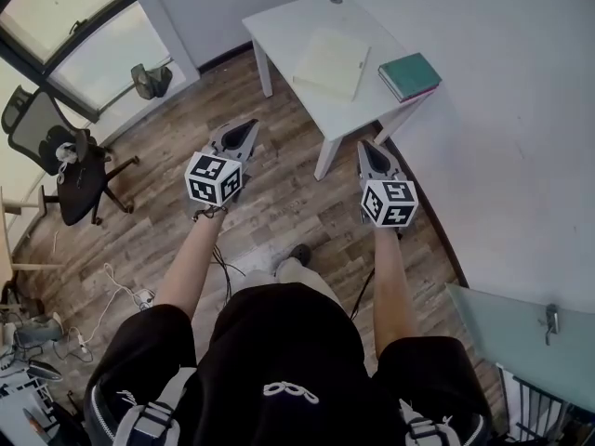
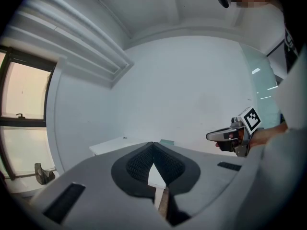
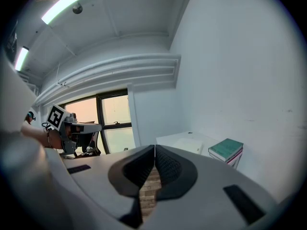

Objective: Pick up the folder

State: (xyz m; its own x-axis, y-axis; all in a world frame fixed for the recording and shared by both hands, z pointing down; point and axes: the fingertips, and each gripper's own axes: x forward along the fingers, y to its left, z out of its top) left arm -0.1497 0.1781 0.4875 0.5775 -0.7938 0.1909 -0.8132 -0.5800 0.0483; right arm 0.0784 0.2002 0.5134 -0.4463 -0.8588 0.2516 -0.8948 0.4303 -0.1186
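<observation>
One cream folder (image 1: 331, 61) flat at middle of white desk (image 1: 288, 21) (teal-topped book stack (image 1: 409, 75) near it, at desk's right edge). Left gripper (image 1: 247, 126) over wood floor (image 1: 279, 207), off desk's near-left side. Right gripper (image 1: 370, 147) by desk's near corner. Fingers of both pressed together, nothing between. Office chair (image 1: 65, 161) well left of desk.
</observation>
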